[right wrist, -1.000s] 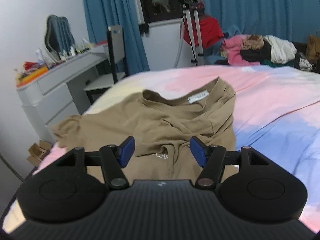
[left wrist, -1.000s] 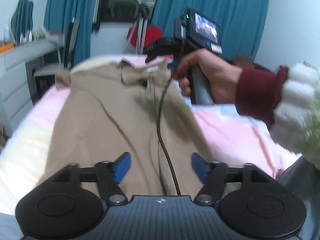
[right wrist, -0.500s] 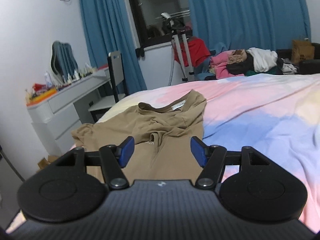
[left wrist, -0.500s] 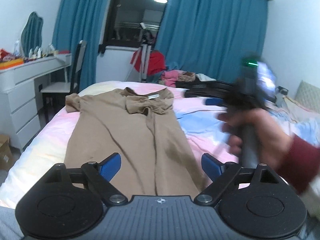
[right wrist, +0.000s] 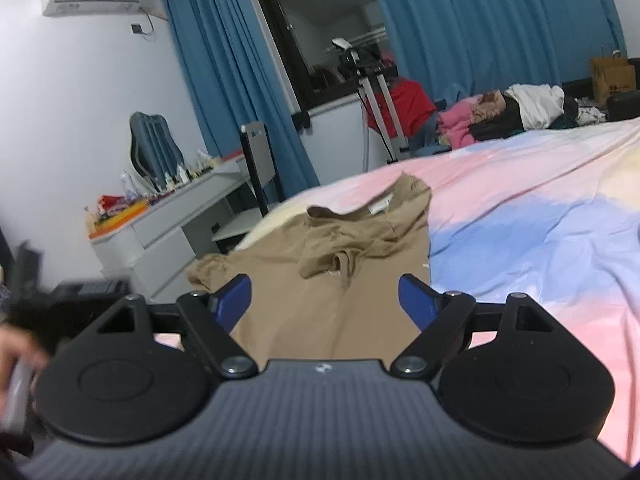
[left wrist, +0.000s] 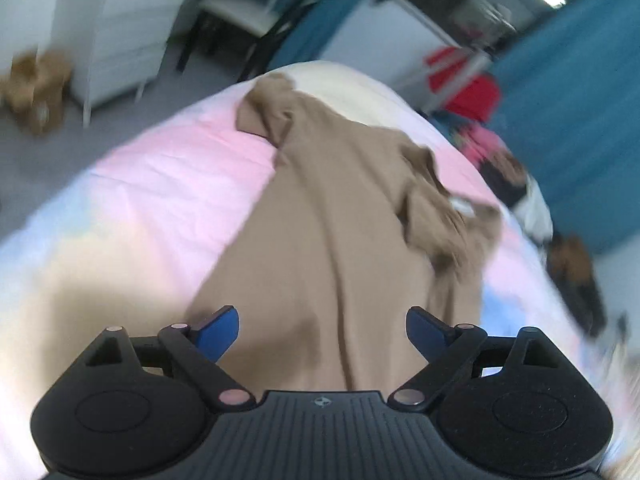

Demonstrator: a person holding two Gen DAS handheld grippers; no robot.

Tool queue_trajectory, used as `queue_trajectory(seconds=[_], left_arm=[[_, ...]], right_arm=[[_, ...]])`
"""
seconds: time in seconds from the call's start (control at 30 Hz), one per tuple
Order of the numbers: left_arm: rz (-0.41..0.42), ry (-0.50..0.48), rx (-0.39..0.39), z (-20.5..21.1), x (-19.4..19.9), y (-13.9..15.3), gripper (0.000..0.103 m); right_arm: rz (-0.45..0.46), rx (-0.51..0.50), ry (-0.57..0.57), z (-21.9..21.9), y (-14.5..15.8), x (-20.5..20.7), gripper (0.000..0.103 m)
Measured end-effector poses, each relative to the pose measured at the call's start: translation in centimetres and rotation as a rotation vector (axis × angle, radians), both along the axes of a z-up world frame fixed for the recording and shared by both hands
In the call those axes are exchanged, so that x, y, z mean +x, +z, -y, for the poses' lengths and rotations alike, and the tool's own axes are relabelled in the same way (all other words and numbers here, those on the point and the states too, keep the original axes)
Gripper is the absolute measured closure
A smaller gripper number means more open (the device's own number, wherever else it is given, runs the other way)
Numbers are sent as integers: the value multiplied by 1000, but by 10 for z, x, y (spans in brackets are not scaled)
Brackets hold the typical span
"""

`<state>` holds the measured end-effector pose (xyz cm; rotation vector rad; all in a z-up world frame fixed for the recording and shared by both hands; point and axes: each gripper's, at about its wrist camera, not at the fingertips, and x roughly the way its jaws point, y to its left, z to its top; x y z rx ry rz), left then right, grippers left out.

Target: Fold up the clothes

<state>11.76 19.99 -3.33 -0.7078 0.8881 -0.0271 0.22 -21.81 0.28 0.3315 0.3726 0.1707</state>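
A tan shirt [left wrist: 332,216] lies lengthwise on a pastel bed [left wrist: 168,168]. It is folded narrow, its collar end bunched at the far side, with one sleeve [left wrist: 264,108] sticking out toward the bed's left edge.

The left tool [left wrist: 322,326] hovers low over the shirt's near end, tilted and blurred with motion, its blue fingers [left wrist: 218,332] spread wide and holding nothing. The right tool [right wrist: 324,300] sits further back and level, also spread wide and empty, facing the shirt [right wrist: 336,272] and the collar tag [right wrist: 380,206].

Risks, as a judgement: a fast, tilted grab could pinch only the top layer and undo the fold. The bunched collar and loose sleeve could drag along and make the next fold lopsided.

Beyond the bed stand a white dresser [right wrist: 168,224], a chair [right wrist: 260,168] and blue curtains [right wrist: 500,20].
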Motion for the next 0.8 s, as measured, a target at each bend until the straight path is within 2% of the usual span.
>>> queue_trajectory(seconds=[0.1,0.13,0.17,0.27,0.3,0.37,0.43,0.5,0.53,0.6,0.67,0.8], left_arm=[[-5,103,-74,-24,49,-21,11],[7,127,-74,-30,67,-27,11],[23,149,-66,-35,87,-33,11],[63,208,31,-42,133,-47,11],[68,234,43,-45,149,-52,11],[74,282,12,-53,173,-65,12],[96,320,41,-53,193,-71,11],[143,326,167,-46,210,-66,27],[167,327,235,-42,217,-64,45],[193,299,284,-37,229,-64,50],[182,243,304,-31,240,-66,89],[250,182,448,-6,232,-48,94]], right_arm=[[-23,-9,7,-2,-13,18,21],[-34,-9,12,-2,-19,26,21],[-49,-11,9,-2,-24,34,21],[-88,-11,0,1,-40,58,21],[-99,6,-10,3,-45,64,21],[-120,58,-27,10,-55,74,21],[-135,81,-47,15,-63,84,21],[-146,96,-73,16,-68,91,21],[-151,106,-81,17,-69,94,21],[-139,109,-95,15,-70,95,21],[-108,85,-104,13,-67,91,21],[-47,31,-114,9,-57,83,21]])
